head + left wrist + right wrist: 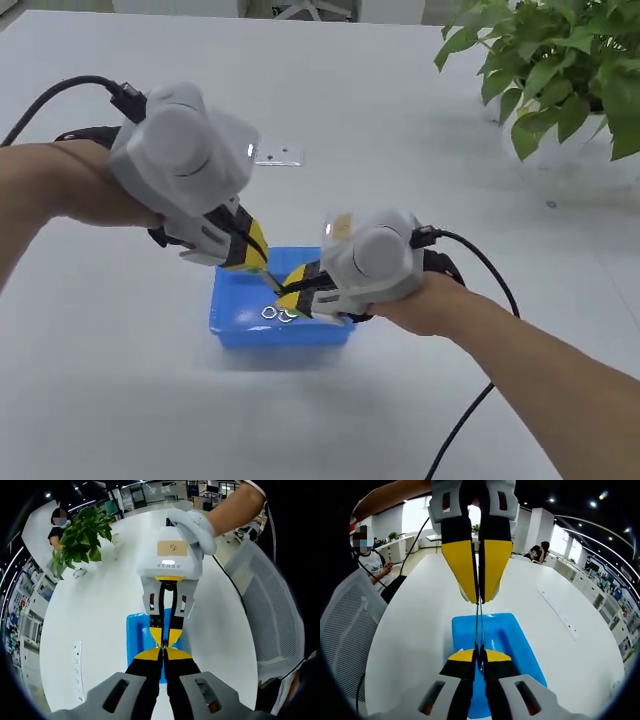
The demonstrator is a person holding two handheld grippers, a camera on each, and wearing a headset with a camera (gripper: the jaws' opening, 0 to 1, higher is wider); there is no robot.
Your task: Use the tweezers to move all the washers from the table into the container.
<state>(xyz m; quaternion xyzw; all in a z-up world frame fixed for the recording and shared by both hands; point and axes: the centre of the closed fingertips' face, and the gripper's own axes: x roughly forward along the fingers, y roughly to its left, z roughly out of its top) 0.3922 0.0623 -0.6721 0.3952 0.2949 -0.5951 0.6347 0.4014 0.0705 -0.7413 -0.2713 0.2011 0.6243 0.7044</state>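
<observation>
Head view, centre-left: left gripper [252, 250], jaws narrow and pinched on the thin metal tweezers [479, 622]. Just right of it the right gripper [292, 288] faces it, tips nearly touching, also clamped on the same tweezers. Both hang over the blue rectangular plastic container [232, 305] at lower centre of the white table [400, 130], a few small metal washers [270, 313] inside it, leafy green potted plant [560, 70] upper right

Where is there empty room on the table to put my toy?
Bare table lies left of and in front of the blue container, and between it and the plant. Crowded: above the container, where the left gripper and right gripper meet on the tweezers over the washers.
</observation>
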